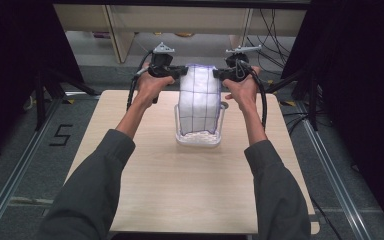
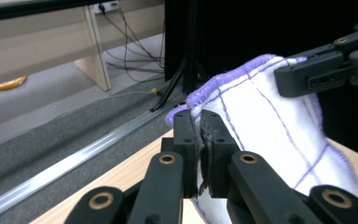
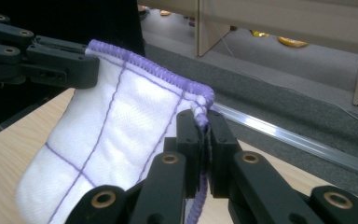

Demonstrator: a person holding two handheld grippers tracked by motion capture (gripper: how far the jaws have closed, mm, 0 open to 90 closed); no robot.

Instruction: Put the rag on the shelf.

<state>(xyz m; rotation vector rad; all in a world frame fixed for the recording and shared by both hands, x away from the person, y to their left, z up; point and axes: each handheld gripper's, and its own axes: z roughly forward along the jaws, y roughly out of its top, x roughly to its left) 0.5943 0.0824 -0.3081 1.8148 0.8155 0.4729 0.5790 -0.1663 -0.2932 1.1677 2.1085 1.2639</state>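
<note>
A white cloth point(image 1: 198, 95) with purple grid lines and a purple hem hangs stretched between both grippers above the table. My left gripper point(image 1: 184, 71) is shut on its top left corner; my right gripper point(image 1: 216, 73) is shut on its top right corner. The cloth's lower end drops into a clear plastic basket point(image 1: 219, 131) on the table. In the left gripper view the jaws of my left gripper point(image 2: 201, 122) pinch the hem of the cloth point(image 2: 265, 121), with the other gripper point(image 2: 326, 70) beyond. In the right gripper view my right gripper point(image 3: 202, 122) clamps the cloth point(image 3: 112, 135) at its hem.
The light wooden table point(image 1: 180, 185) has open surface in front of the basket. Metal rails point(image 1: 15, 175) run along both sides on the floor. Dark curtains and stands flank the table. Cables point(image 1: 275, 30) and wooden furniture legs point(image 1: 117, 30) lie beyond the far edge.
</note>
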